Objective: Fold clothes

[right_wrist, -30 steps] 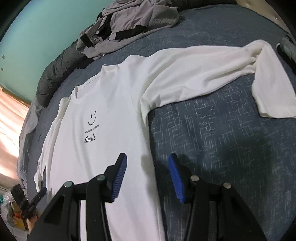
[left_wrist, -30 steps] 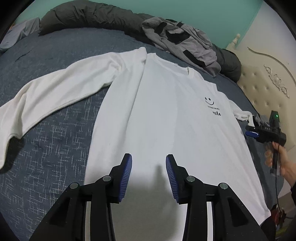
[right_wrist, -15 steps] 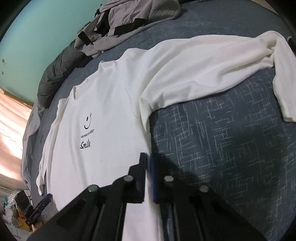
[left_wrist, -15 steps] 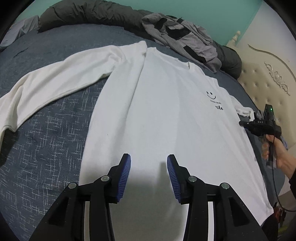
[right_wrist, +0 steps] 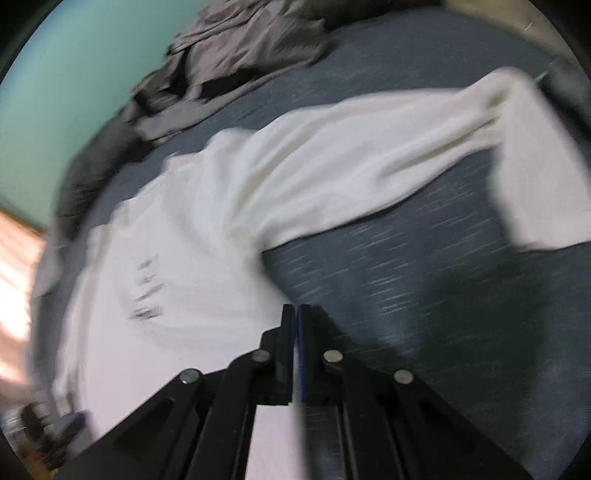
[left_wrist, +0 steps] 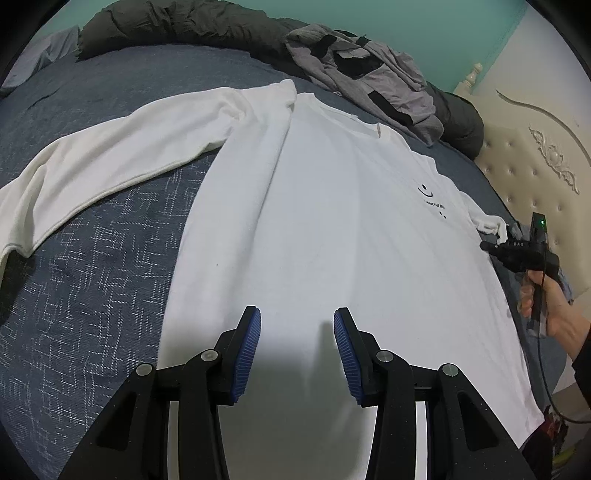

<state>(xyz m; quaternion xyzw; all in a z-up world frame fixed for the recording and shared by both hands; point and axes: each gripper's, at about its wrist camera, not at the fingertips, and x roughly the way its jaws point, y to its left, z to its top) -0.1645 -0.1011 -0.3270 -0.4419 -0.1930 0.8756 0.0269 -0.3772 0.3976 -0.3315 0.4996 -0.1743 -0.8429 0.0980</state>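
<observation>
Our right gripper (right_wrist: 296,314) jaws, apart a second ago, are now clamped on the white shirt's (left_wrist: 332,229) side edge; the left gripper (left_wrist: 297,347) hovers open over its hem on the bed (left_wrist: 92,295), so we can start folding.

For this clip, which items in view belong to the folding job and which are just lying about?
In the job: white long-sleeved shirt; right gripper, shut on the shirt's edge; left gripper, open above it.
Lying about: grey clothes; dark duvet; headboard.
</observation>
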